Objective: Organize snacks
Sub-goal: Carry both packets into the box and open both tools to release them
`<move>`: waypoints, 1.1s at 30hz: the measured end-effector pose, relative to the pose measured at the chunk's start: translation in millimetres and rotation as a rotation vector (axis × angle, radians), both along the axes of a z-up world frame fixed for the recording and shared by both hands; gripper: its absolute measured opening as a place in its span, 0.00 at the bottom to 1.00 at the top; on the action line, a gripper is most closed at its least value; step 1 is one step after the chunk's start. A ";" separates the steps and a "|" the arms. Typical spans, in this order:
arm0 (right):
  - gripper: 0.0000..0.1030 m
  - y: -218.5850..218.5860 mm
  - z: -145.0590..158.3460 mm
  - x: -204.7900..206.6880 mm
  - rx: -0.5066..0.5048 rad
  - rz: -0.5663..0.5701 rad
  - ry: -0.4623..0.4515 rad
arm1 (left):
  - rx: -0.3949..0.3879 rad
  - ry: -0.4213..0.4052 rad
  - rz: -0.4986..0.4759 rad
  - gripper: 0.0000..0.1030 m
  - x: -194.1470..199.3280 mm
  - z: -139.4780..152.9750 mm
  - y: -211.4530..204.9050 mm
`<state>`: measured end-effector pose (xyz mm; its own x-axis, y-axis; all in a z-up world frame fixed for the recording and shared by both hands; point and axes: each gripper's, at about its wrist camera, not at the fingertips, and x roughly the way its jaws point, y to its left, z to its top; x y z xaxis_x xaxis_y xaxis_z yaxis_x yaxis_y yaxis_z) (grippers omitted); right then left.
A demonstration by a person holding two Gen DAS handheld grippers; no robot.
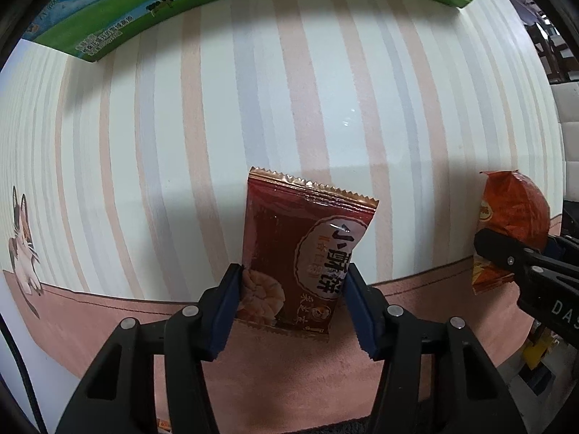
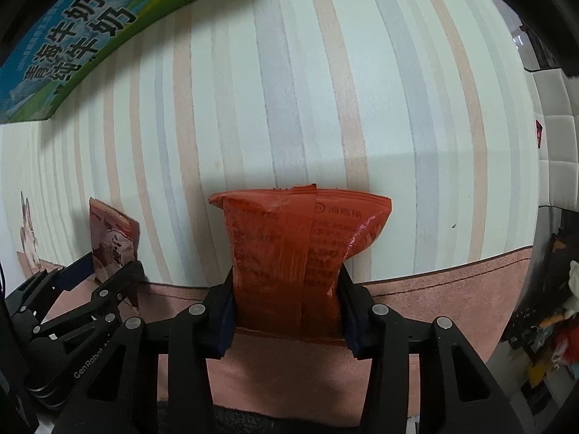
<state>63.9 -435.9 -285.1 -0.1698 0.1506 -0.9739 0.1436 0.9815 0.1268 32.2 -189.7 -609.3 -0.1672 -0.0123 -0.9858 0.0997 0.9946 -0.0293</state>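
Observation:
My left gripper (image 1: 292, 285) is shut on a dark red biscuit packet (image 1: 304, 238) with a zigzag top edge and holds it above the striped tablecloth. My right gripper (image 2: 286, 289) is shut on an orange-red snack bag (image 2: 289, 253), squeezed at its lower half. The orange-red bag also shows at the right edge of the left wrist view (image 1: 514, 217), held by the right gripper (image 1: 506, 256). The red packet and left gripper show at the left of the right wrist view, the packet (image 2: 112, 242) between the fingers (image 2: 119, 278). Both packets hang side by side over the table's front part.
A green and blue milk carton box (image 1: 152, 7) stands at the far side of the table, also in the right wrist view (image 2: 72, 43). The tablecloth (image 1: 253, 90) has pastel stripes, a pink border (image 1: 289, 379) and a cat picture (image 1: 23, 246). Clutter lies off the table's right edge (image 2: 557, 311).

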 end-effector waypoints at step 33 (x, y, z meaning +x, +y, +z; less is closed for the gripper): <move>0.47 43.6 218.9 138.3 0.220 0.030 -0.394 | -0.103 -0.314 0.150 0.51 173.0 194.2 122.2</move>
